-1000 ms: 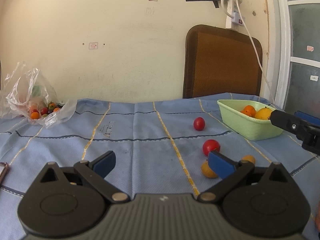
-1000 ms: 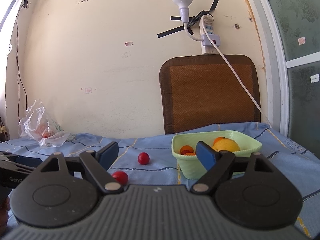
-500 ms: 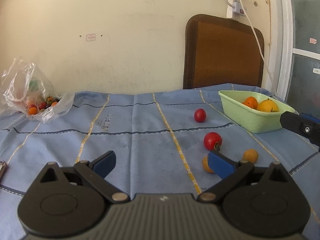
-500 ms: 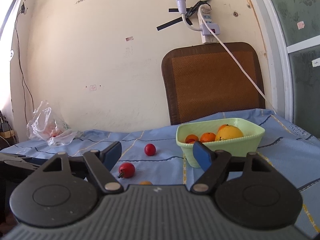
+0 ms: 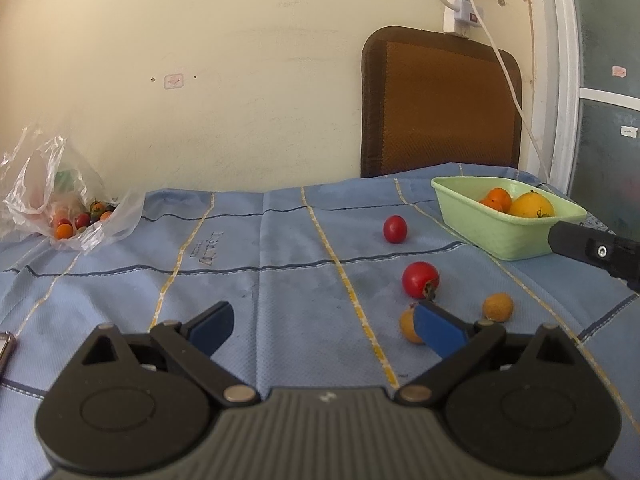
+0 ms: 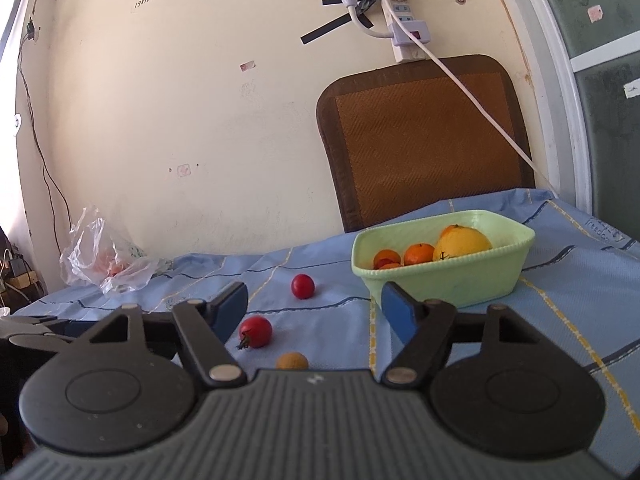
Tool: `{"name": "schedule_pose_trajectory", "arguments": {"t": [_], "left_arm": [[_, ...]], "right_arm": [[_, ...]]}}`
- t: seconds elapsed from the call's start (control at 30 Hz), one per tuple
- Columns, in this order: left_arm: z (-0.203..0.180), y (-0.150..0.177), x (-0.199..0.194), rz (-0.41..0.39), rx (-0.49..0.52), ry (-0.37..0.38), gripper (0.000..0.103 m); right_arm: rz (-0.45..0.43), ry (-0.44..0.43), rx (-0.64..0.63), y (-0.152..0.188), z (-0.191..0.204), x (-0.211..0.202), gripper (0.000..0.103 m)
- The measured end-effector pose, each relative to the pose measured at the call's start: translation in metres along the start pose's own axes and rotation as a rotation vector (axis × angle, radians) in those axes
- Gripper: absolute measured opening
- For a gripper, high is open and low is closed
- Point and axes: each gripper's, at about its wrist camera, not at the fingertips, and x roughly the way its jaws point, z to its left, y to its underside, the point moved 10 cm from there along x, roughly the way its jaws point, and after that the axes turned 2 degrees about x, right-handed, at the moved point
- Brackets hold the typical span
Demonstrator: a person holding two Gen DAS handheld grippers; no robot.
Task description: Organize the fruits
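Blue cloth (image 5: 280,264), stitched with yellow and dark lines, covered the table from the near edge back to a cream wall (image 5: 240,80). A brown woven chair back (image 5: 440,104) stood against that wall, with a white power strip (image 6: 404,24) taped above it and its cord trailing down to the right, beside a frosted glass door (image 5: 608,120).

At the cloth's far left lay a crumpled clear plastic bag (image 5: 52,200) with small red and orange fruits in its mouth. At the far right sat a pale green tub (image 5: 496,232) holding a large yellow-orange fruit (image 6: 462,242) and a few small oranges (image 6: 418,254).

Loose on the cloth, well apart from the bag, lay four fruits: a small red tomato (image 5: 395,229) farthest back, a larger red tomato (image 5: 420,279) with its stalk nearer, and two small tan-orange fruits, one (image 5: 497,307) to the right and one (image 5: 408,326) partly hidden behind the left gripper's right pad.

The left gripper (image 5: 324,324) hung low over the cloth, its jaws wide apart and holding nothing. The right gripper (image 6: 316,312) hovered just before the tub with its jaws closing, nothing between them; the larger tomato and one tan fruit lay on the cloth below.
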Motion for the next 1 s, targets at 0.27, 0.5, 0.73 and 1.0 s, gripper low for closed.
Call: {"name": "schedule_pose_trajectory", "arguments": {"t": [0.27,0.5,0.73,1.0], "left_arm": [[-0.014,0.001,-0.003,0.017,0.037,0.143,0.093],[-0.028,-0.001,0.008,0.057,0.062,0.211,0.079],[-0.04,0.001,0.027,0.126,0.081,0.246,0.057],[-0.052,0.008,0.033,0.164,0.11,0.288,0.036]], "right_arm": [[0.117,-0.029,-0.029,0.013,-0.001,0.003,0.07],[0.216,-0.083,-0.07,0.026,0.008,0.012,0.064],[0.311,-0.096,-0.158,0.035,0.014,0.031,0.053],[0.404,-0.13,-0.211,0.046,0.017,0.046,0.025]]}}
